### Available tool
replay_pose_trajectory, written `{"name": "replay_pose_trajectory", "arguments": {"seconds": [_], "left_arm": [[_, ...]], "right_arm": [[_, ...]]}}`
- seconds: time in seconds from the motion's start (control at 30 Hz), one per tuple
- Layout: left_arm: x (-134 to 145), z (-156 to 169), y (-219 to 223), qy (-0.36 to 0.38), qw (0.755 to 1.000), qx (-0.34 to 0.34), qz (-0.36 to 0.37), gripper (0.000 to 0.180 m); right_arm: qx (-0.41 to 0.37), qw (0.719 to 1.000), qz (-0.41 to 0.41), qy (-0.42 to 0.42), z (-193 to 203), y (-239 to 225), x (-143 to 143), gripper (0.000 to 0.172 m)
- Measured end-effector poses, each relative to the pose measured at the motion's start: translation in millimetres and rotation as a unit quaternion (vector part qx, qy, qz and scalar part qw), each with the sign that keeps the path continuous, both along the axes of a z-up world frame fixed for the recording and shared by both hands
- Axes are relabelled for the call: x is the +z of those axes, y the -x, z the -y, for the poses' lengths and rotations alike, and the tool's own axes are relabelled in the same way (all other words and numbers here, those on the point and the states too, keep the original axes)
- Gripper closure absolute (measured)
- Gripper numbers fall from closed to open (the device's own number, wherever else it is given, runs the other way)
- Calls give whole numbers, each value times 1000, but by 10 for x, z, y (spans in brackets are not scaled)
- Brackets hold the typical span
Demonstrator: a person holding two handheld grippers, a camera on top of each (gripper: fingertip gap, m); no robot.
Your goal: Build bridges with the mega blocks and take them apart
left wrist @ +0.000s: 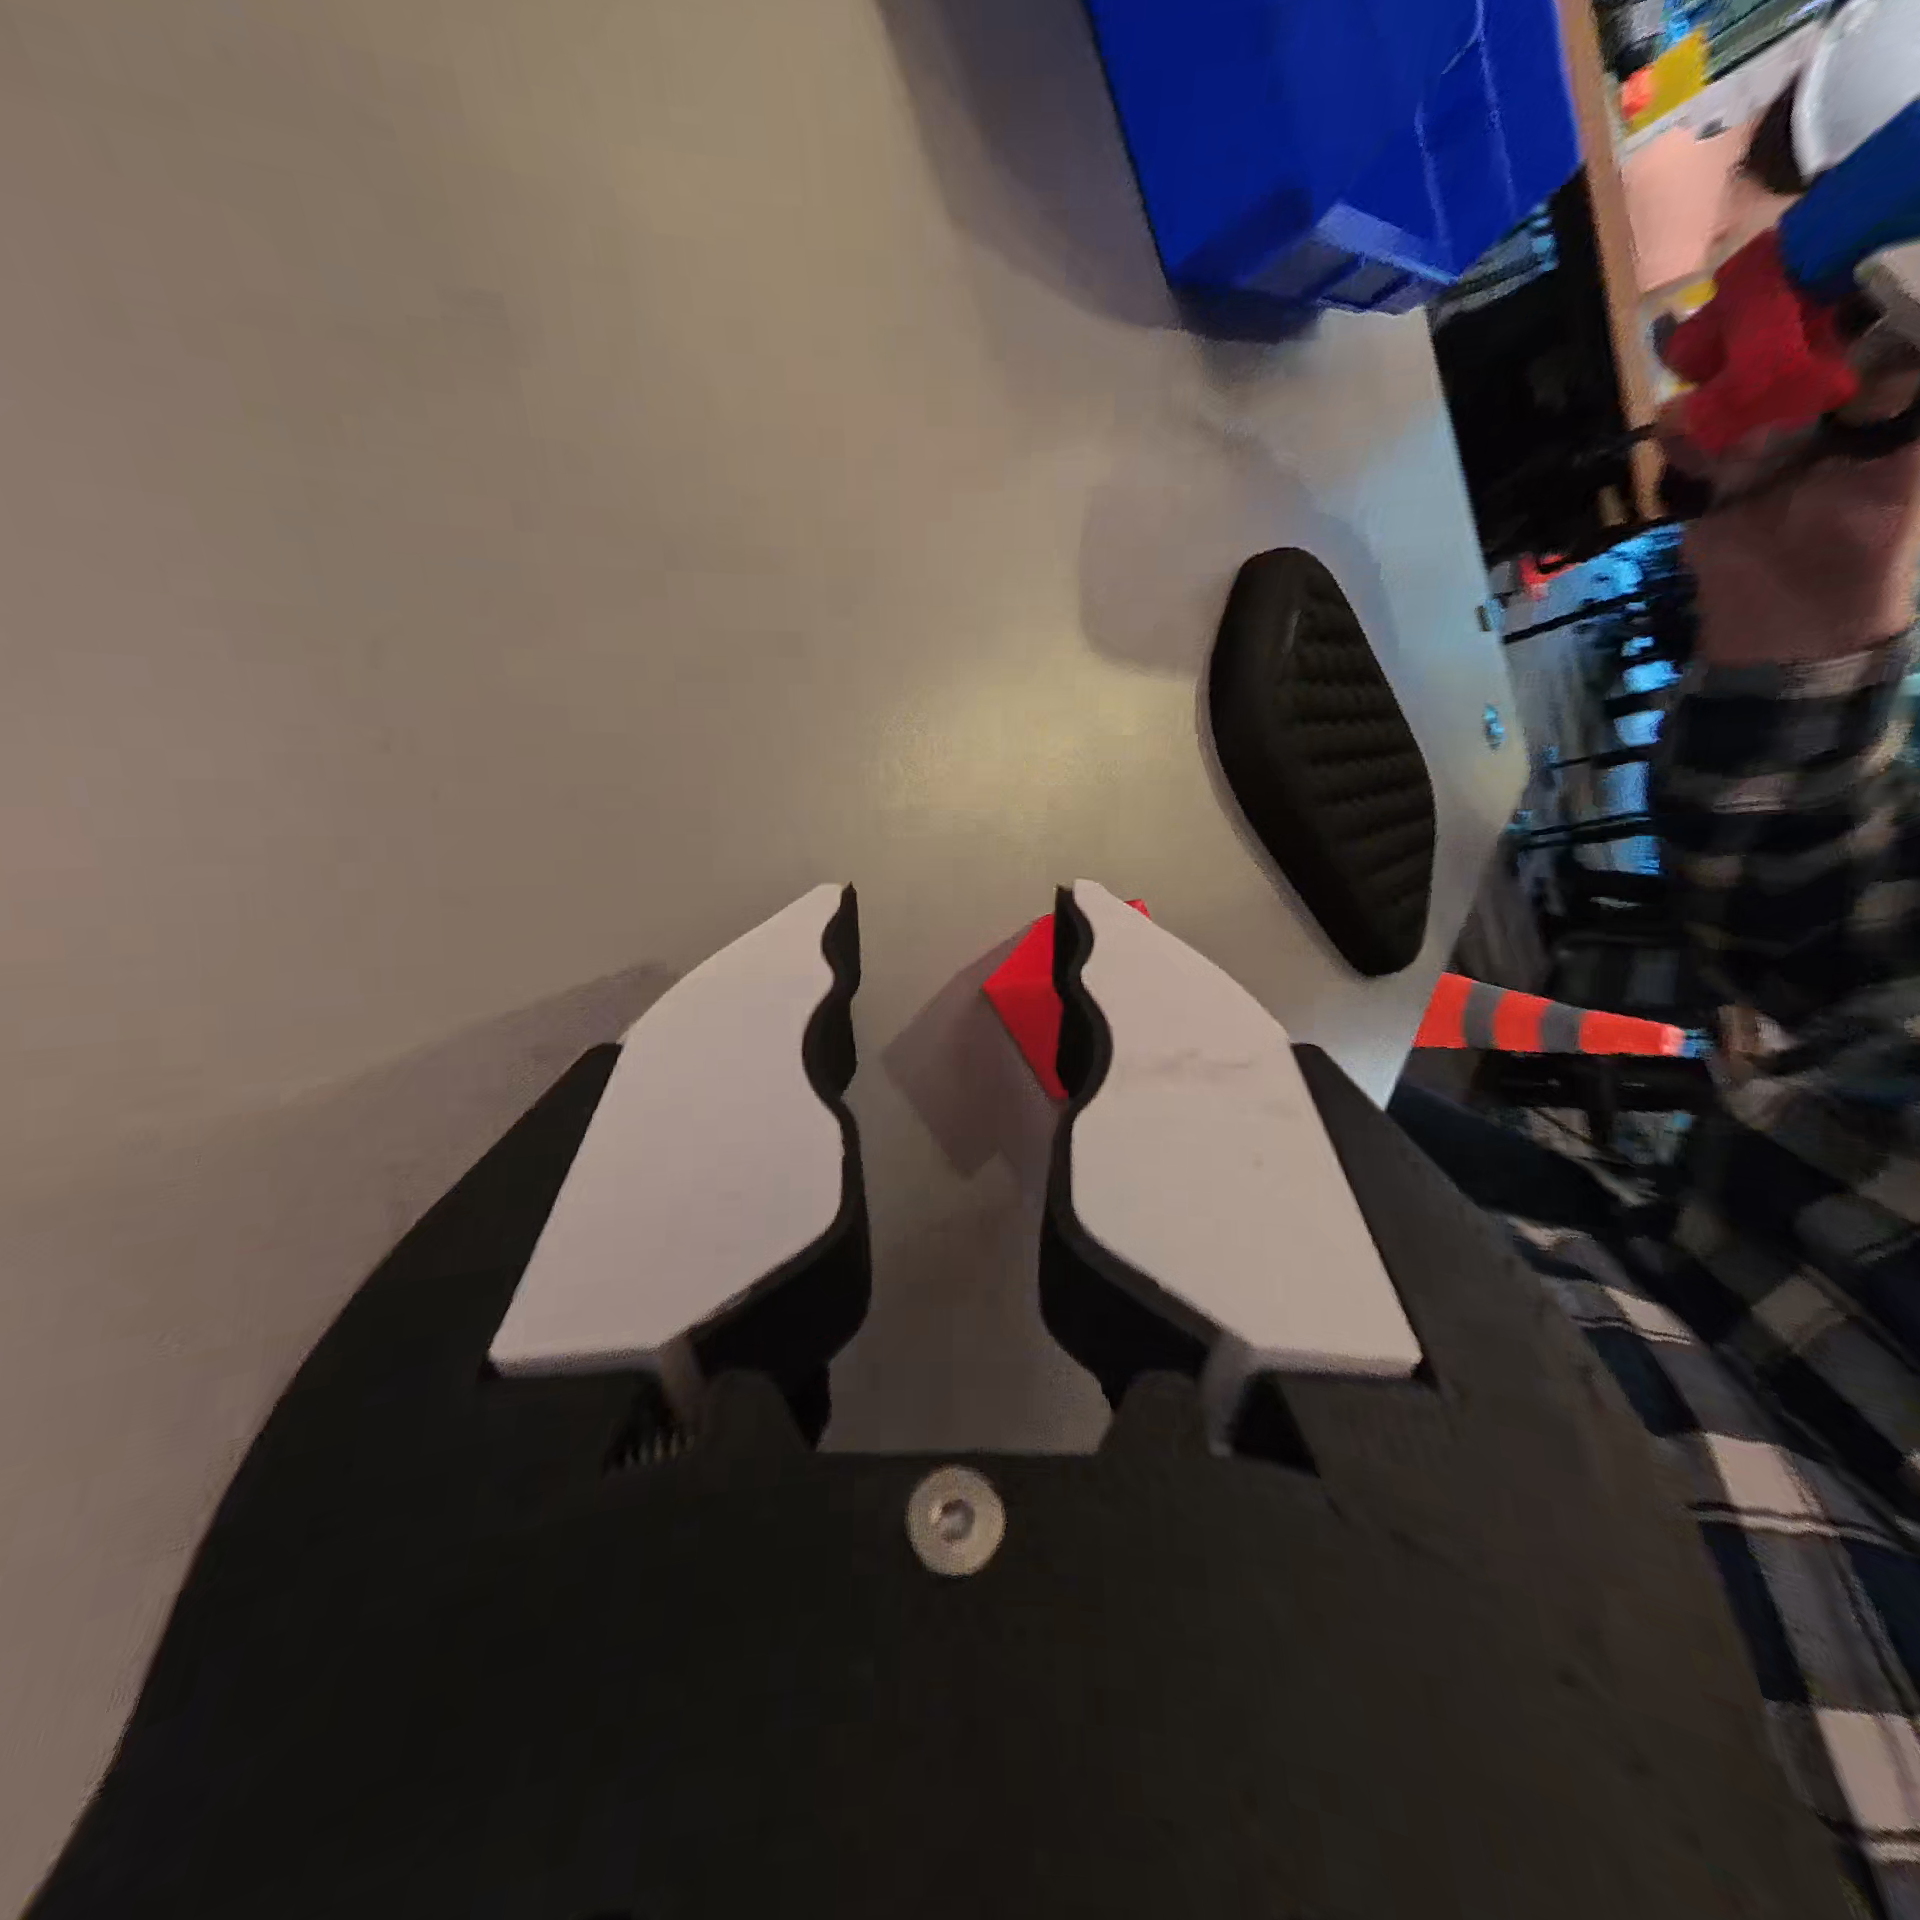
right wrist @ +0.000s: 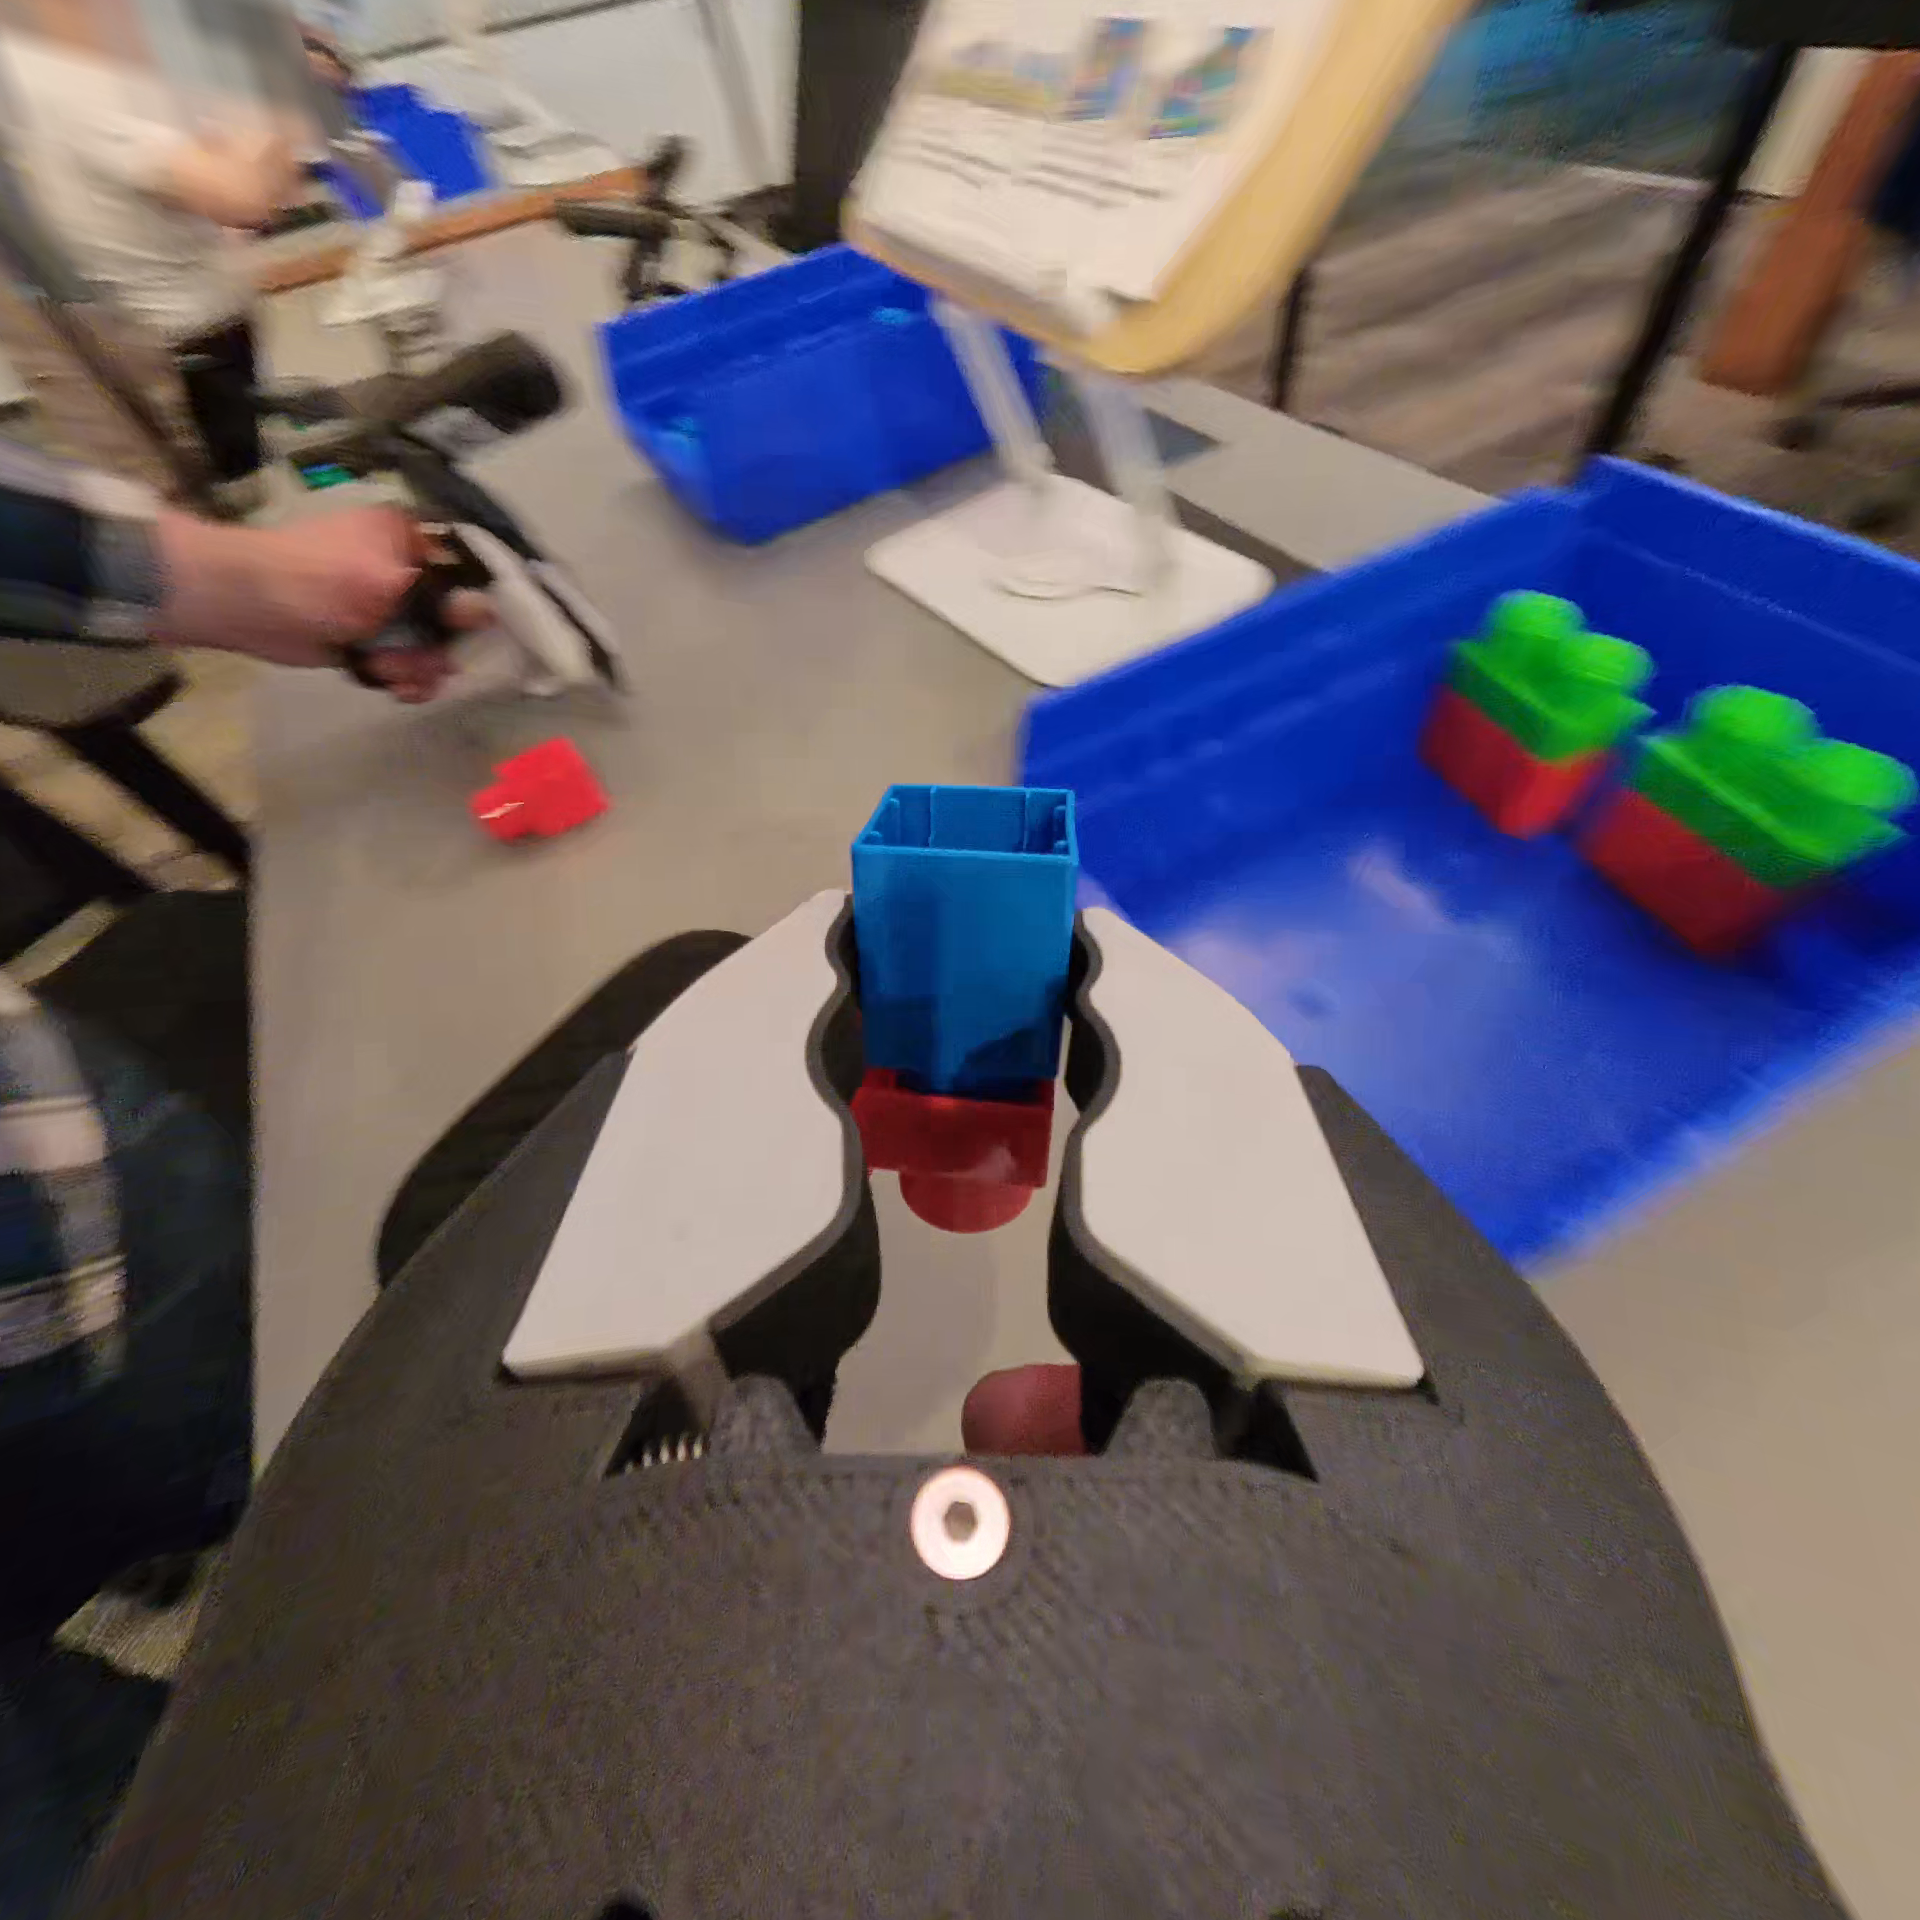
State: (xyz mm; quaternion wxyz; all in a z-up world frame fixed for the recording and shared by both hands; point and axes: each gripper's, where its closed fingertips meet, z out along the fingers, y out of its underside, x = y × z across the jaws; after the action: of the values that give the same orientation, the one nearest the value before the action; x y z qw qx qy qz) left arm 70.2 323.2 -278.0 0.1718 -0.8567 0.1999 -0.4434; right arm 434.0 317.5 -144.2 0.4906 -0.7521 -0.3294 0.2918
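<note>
My right gripper [right wrist: 961,914] is shut on a blue block [right wrist: 961,935] whose open underside faces forward. A red block [right wrist: 951,1132] is stuck to the blue block's rear end, between my fingers. My left gripper [left wrist: 956,904] is open with nothing between its pads. It hovers over the grey table [left wrist: 520,520], where a loose red block [left wrist: 1023,987] lies, partly hidden behind the right finger. In the right wrist view that red block [right wrist: 540,790] lies on the table below the left gripper [right wrist: 540,613], which a hand holds.
A blue bin [right wrist: 1299,935] at my right holds two red-and-green stacks [right wrist: 1538,717] [right wrist: 1756,821]. A second blue bin [right wrist: 800,395] stands farther back, next to a white stand [right wrist: 1070,582] carrying a board. A black padded oval [left wrist: 1325,758] sits at the table edge. About 40 centimeters separates my left fingertips from my right.
</note>
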Motion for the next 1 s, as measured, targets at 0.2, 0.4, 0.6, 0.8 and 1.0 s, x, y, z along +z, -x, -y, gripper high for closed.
{"name": "replay_pose_trajectory", "arguments": {"seconds": [0.2, 0.4, 0.6, 0.8, 1.0], "left_arm": [[-69, 30, -216, 49, 990, -59, 115, 159], [90, 248, -236, 42, 975, -135, 170, 162], [397, 515, -155, -21, 945, -213, 248, 157], [743, 660, 74, -90, 903, -241, 345, 135], [879, 425, 370, -173, 913, -163, 331, 83]], "right_arm": [[120, 993, -8, -20, 409, 780, -146, 135], [123, 991, 24, -40, 502, 1139, -328, 134], [170, 984, 42, -18, 533, 2024, -274, 134], [209, 977, 21, 36, 397, 3278, -211, 135], [223, 970, -74, 67, 58, 4010, -95, 135]]}}
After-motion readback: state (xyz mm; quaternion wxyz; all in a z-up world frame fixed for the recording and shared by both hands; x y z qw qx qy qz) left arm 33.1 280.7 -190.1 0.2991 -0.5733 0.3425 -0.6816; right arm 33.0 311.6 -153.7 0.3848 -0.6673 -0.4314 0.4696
